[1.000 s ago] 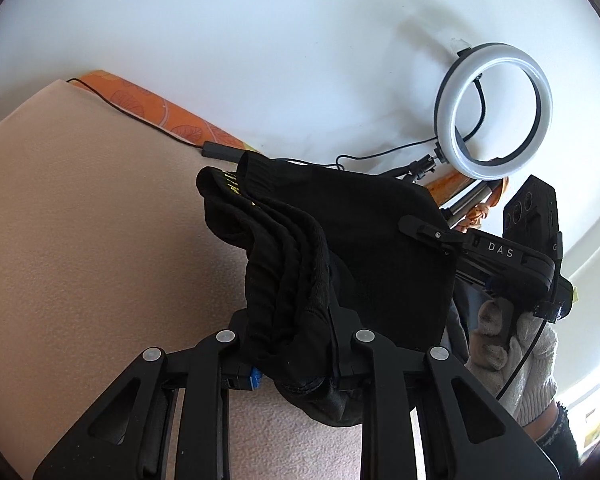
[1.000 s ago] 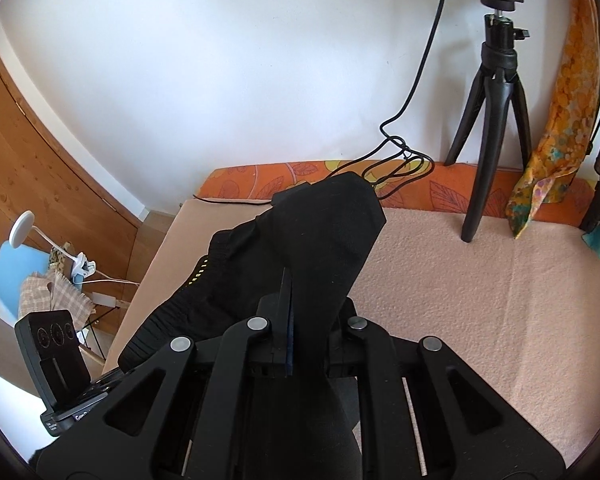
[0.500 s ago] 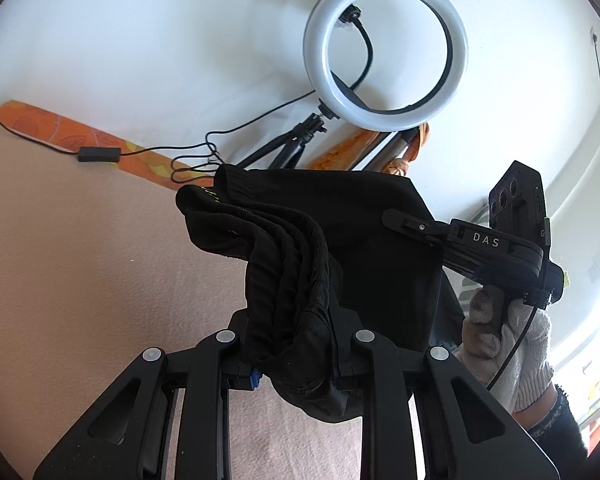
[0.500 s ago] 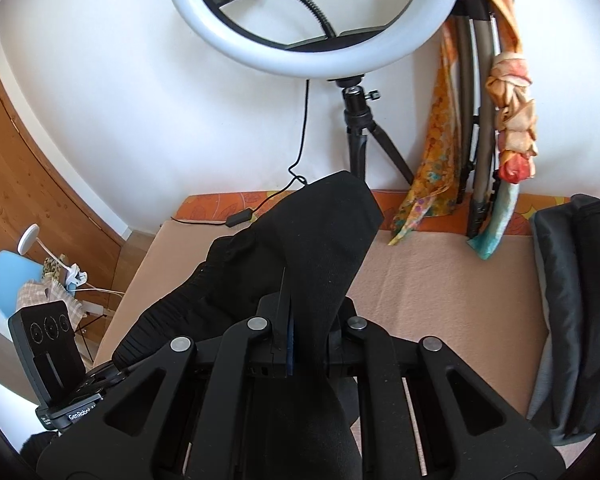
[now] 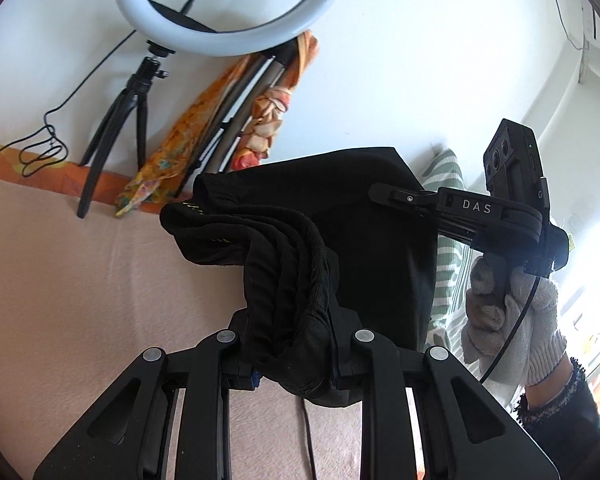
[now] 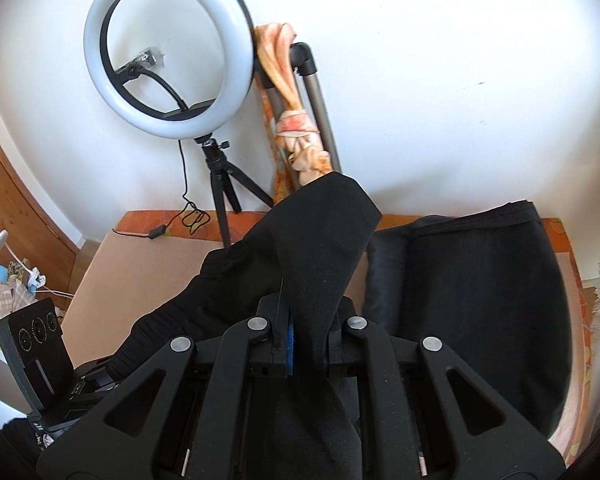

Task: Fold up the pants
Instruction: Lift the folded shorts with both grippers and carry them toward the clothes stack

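The folded black pants [image 5: 340,216] hang in the air between both grippers above the beige bed [image 5: 60,300]. My left gripper [image 5: 296,344] is shut on the bunched ribbed waistband end. My right gripper [image 6: 306,340] is shut on the flat fabric end [image 6: 320,240]; it also shows from the side in the left wrist view [image 5: 384,192], held by a white-gloved hand [image 5: 512,312]. The left gripper's body shows at the lower left of the right wrist view [image 6: 36,356].
A ring light [image 6: 168,56] on a small tripod [image 6: 220,192] stands at the bed's far edge by the white wall. An orange scarf [image 6: 300,140] hangs on a rack. A stack of dark folded clothes [image 6: 468,300] lies on the bed to the right.
Both grippers have swung to the right with the pants held between them; the ring light has slid left in both views and the dark folded stack has come into the right wrist view.
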